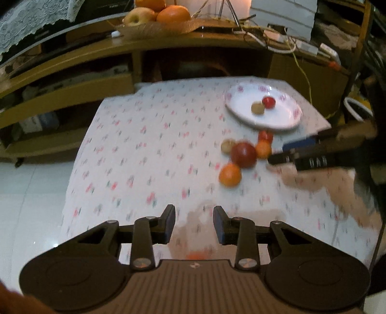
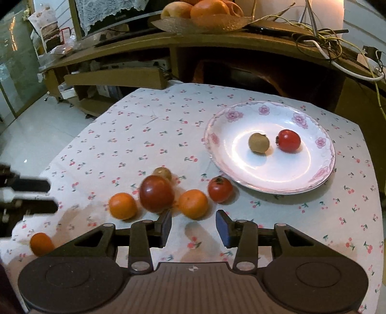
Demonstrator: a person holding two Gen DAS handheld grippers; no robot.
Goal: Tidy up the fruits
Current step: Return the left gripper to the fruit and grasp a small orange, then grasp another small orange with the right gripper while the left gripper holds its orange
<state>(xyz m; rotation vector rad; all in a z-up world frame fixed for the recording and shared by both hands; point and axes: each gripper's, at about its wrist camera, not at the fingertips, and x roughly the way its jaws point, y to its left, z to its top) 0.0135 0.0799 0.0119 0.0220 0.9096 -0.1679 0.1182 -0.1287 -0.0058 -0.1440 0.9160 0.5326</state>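
A white floral plate (image 2: pixel 241 174) (image 1: pixel 284 120) holds a brown kiwi (image 2: pixel 258 142) and a small red tomato (image 2: pixel 289 140). On the cloth beside it lie a big dark red apple (image 2: pixel 156 193) (image 1: pixel 243 154), three oranges (image 2: pixel 193 204) (image 2: pixel 122 205) (image 2: pixel 41 243), a tomato (image 2: pixel 220 189) and a brown fruit (image 2: pixel 162 174). My right gripper (image 2: pixel 193 228) is open and empty, just short of the middle orange. My left gripper (image 1: pixel 194 223) is open and empty over the cloth; it enters the right wrist view at the left edge (image 2: pixel 31 195).
The table wears a white cherry-print cloth (image 2: pixel 149 135). Behind it stands a wooden cabinet (image 2: pixel 217 46) with a basket of large fruit (image 2: pixel 205 14) and tangled cables (image 2: pixel 325 46). White tiled floor (image 1: pixel 29 193) lies to the left.
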